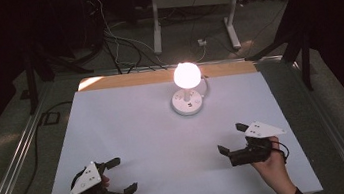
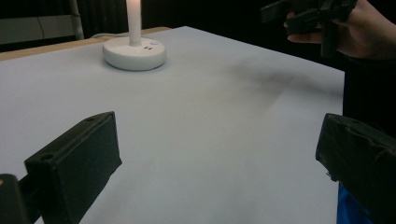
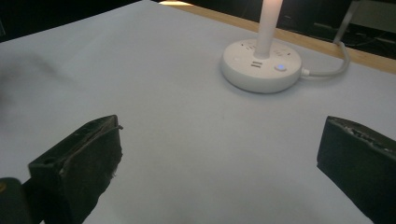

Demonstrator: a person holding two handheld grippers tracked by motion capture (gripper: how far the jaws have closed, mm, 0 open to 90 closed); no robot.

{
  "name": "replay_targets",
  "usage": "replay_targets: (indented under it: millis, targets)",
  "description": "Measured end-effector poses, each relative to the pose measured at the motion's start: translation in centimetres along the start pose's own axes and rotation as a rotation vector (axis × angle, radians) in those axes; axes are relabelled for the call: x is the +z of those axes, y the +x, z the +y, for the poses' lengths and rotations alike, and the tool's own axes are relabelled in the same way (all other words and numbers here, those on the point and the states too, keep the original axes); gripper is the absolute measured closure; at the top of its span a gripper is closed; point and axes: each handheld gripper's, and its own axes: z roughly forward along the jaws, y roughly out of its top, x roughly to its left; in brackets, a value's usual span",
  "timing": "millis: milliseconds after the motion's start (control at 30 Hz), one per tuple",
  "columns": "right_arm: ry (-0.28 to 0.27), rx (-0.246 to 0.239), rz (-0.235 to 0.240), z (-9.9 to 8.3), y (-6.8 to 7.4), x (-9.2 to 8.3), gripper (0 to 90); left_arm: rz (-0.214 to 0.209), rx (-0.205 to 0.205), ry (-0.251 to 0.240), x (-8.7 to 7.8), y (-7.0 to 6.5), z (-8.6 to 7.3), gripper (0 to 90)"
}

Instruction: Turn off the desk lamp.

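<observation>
- High view: lit table lamp standing toward the far middle of the white table, round globe glowing above a round white base, white cord curling off behind it to the right. Left gripper low at the near left corner, jaws spread wide, nothing between them, grey three-cornered plate on top, held in a dark-gloved hand. Right gripper at the near right, held in a bare hand, jaws likewise wide apart and empty. Both well apart from the lamp and from each other. Bare wooden strip along the table's far edge; dark floor with cables and a white stand's legs beyond.
- Left gripper view: two black jaws rising from the bottom corners, far apart, bare white surface between them. Lamp base at upper left with its thin white stem running out of the top, globe cut off. Small buttons on the base top visible here, not from above. Right gripper and its hand at upper right, hovering above the table's edge.
- Right gripper view: black jaws again wide and empty, the left one's pad edge looking frayed. Lamp base much nearer, at upper middle-right, with a blue-lit button, a pair of slots and the cord leaving at right.
</observation>
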Motion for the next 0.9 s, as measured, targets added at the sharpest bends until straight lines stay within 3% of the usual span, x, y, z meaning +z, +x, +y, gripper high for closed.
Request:
replay_targets:
  millis: [900]
  targets:
    - [-0.011, -0.019, 0.068, 3.9, -0.2, 4.8, 0.0, -0.003, -0.003, -0.007, -0.2, 0.0, 0.1, 0.5]
